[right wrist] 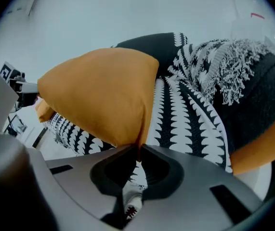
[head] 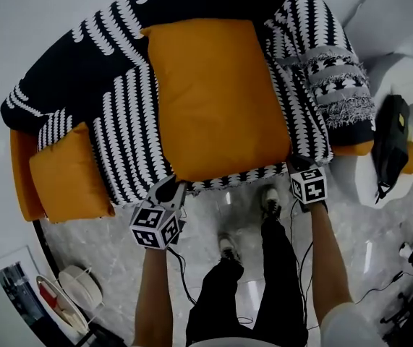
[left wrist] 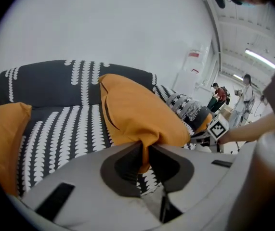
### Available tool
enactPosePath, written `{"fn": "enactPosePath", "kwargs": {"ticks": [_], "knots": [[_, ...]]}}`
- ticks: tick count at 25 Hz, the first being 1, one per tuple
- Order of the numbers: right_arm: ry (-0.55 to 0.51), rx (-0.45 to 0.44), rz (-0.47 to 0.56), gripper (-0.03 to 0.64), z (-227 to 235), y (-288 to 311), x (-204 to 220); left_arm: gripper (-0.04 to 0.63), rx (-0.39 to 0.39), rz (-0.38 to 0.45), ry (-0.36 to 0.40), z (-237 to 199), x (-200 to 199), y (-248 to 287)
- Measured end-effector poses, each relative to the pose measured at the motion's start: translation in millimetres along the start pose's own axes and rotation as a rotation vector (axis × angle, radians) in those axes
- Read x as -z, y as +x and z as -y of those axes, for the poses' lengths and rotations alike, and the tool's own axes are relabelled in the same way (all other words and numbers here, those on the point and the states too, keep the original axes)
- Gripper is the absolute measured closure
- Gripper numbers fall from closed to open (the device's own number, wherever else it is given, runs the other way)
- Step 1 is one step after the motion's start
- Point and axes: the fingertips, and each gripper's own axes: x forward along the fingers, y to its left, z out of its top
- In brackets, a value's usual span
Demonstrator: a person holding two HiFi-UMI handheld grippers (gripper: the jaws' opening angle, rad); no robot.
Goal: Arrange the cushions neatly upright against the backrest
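Observation:
A large orange cushion point(head: 217, 96) lies flat on the seat of a black-and-white patterned sofa point(head: 123, 132). My left gripper point(head: 171, 188) is shut on its front left corner, where the orange fabric point(left wrist: 137, 114) is pinched between the pads. My right gripper point(head: 298, 166) is shut on the front right corner, with the cushion point(right wrist: 103, 93) rising away from the jaws. A second orange cushion point(head: 65, 176) rests at the sofa's left end, also seen in the left gripper view point(left wrist: 2, 138). A fringed black-and-white cushion point(head: 336, 85) sits at the right end.
A black bag point(head: 390, 139) sits on a white seat to the right. The person's legs and shoes point(head: 228, 246) stand on the glossy marble floor before the sofa. A picture frame and cable reel point(head: 79, 284) lie at lower left. People point(left wrist: 219, 96) stand far off.

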Motion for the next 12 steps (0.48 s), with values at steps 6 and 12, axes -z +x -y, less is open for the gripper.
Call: {"fn": "enactPosePath", "kwargs": {"ticks": [6, 12], "knots": [[0.178, -0.055, 0.082, 0.581, 2, 7, 8, 0.537, 0.126, 0.150, 0.012, 39, -49, -13], [0.257, -0.068, 0.105, 0.582, 23, 18, 20, 0.537, 0.266, 0.238, 0.085, 97, -84, 5]]}}
